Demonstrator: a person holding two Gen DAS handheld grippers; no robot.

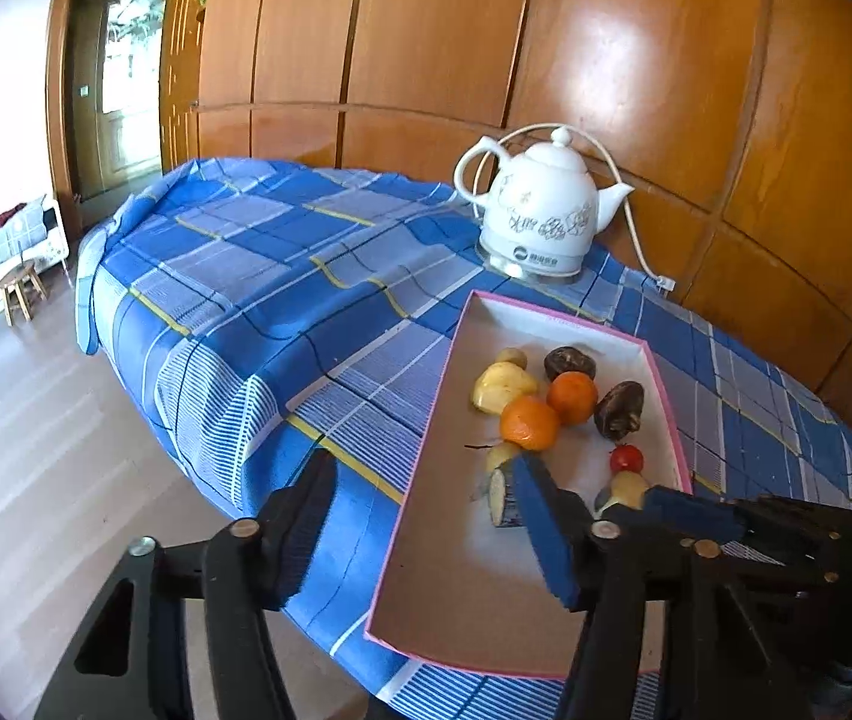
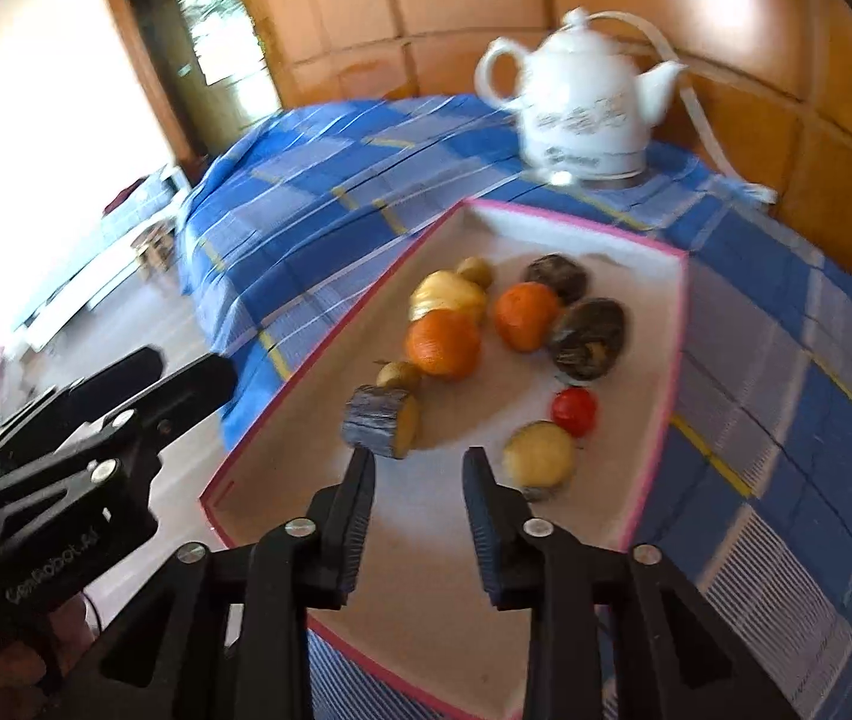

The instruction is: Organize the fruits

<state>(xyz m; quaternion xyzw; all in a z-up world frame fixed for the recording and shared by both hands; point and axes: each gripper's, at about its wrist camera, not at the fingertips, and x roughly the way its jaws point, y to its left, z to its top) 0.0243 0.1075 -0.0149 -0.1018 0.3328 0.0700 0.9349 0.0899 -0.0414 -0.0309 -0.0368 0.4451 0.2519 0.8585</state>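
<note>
Only "GenRobot.ai" reads, on the left gripper (image 2: pixel 186 384) body.

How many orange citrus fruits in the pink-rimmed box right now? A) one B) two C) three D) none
B: two orange fruits lie side by side in the box, between the yellow fruit and the dark ones.

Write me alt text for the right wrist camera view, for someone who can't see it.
An open right tool hovers over a pink-edged box on a blue plaid tablecloth, holding two oranges, a red tomato, dark fruits and yellowish pieces. The left tool sits at left, beside the box, and a white ceramic kettle stands behind it.
</note>
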